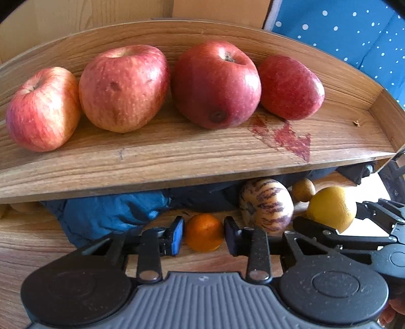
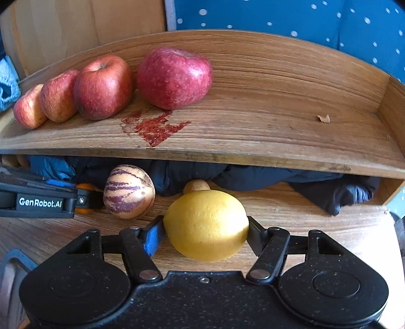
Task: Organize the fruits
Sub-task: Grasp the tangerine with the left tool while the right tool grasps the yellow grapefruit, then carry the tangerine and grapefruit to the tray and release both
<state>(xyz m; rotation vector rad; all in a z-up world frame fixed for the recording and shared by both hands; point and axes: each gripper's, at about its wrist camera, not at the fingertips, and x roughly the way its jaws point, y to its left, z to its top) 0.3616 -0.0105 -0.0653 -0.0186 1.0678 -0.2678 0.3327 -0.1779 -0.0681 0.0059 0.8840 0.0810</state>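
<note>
Both wrist views face the wooden shelf (image 1: 177, 157) closely, sharing its apples (image 2: 174, 78).

left gripper (image 1: 203, 234): black linkage arms, silver rivets, ribbed grey body, blue pad
right gripper (image 2: 206, 229): speckled black body, round hubs
marking: white "GenRobot.AI" on left gripper's side

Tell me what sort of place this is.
Probably a home: a wooden shelf holds four red apples above a wood-grain table, with clothing bunched underneath and a blue polka-dot fabric behind.
</note>
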